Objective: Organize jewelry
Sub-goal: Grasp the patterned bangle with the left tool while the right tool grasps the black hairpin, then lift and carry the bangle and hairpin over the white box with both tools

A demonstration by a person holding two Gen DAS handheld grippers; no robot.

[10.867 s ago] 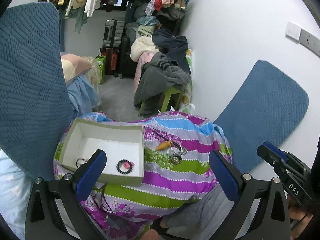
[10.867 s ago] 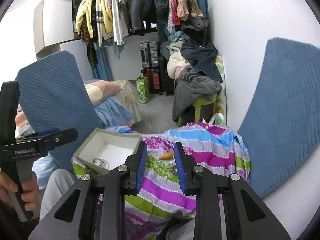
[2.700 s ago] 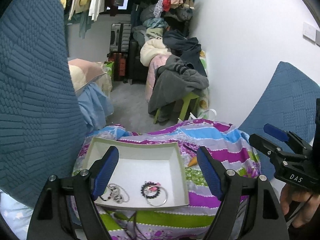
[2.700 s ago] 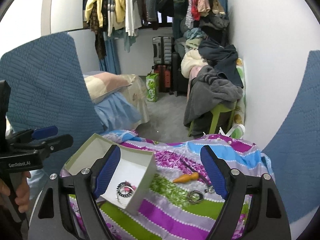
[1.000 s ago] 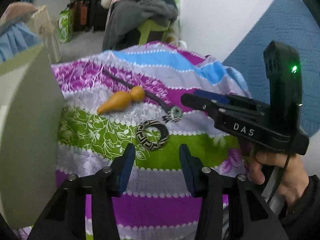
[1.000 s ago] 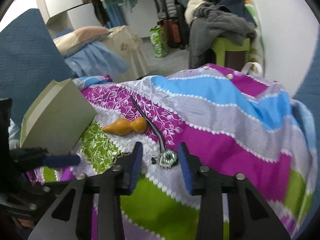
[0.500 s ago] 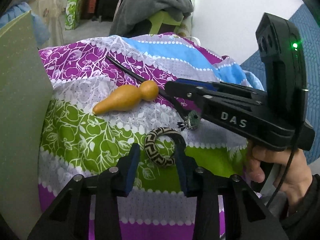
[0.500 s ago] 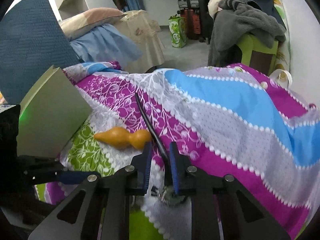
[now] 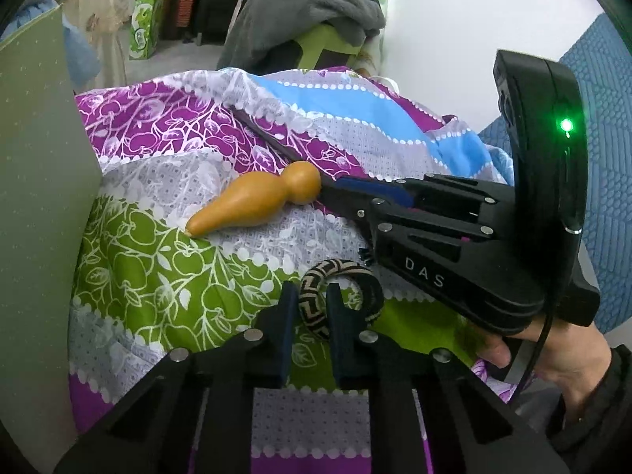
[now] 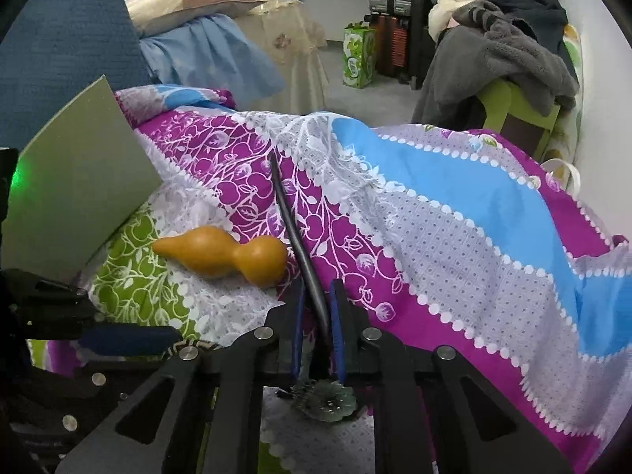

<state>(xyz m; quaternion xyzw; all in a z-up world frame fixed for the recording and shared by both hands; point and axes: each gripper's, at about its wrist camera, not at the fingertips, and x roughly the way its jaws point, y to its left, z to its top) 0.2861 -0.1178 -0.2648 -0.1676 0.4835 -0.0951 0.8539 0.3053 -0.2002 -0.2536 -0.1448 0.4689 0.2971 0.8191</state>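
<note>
My left gripper is shut on a black-and-tan patterned bangle that lies on the striped floral cloth. My right gripper is shut on the dark cord of a necklace; its green flower pendant sits under the gripper body. An orange gourd-shaped pendant lies beside the cord, also in the right wrist view. The right gripper reaches in from the right in the left wrist view.
The green-grey jewelry box wall stands at the left, also in the right wrist view. Blue cushions flank the cloth. A clothes-piled green stool, a bed and suitcases stand behind.
Both grippers have moved in and down. The left jaws have closed on the bangle. The right jaws have closed on the necklace cord.
</note>
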